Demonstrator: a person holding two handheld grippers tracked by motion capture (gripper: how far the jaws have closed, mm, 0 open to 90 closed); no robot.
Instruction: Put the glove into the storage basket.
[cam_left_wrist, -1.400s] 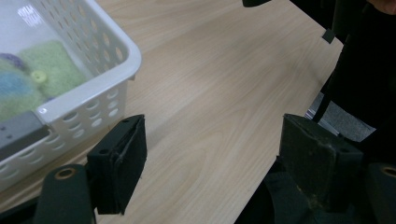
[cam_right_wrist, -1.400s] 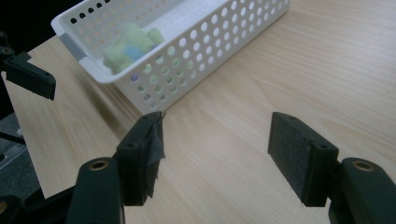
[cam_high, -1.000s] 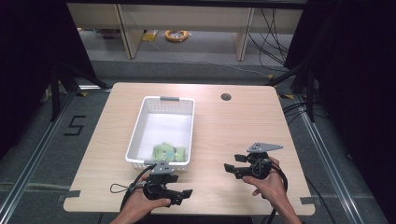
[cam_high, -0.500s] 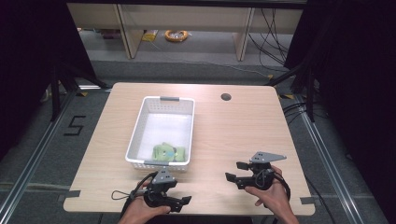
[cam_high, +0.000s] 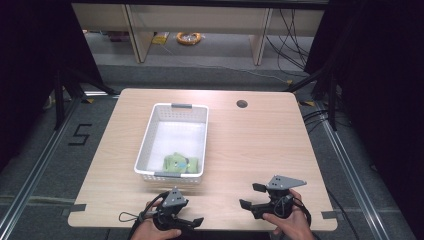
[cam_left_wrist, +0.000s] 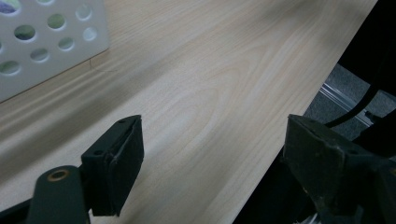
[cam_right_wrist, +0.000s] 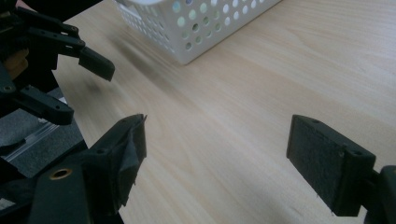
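Both grippers withdrawn toward near table edge. Left gripper (cam_high: 192, 223) and right gripper (cam_high: 251, 196): jaws apart, empty. Green toy (cam_high: 180, 163) lies in white basket (cam_high: 145, 145), near end. Placement judged complete; next, park.

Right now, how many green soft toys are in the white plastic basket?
1, as far as shows: a green soft toy lies at the near end of the white perforated plastic basket. Its folds could hide a second.

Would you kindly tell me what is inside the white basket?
The basket holds a green soft thing at its near end; the rest of its floor looks bare. Whatever lies beneath the green thing is covered, and I cannot tell what it is.
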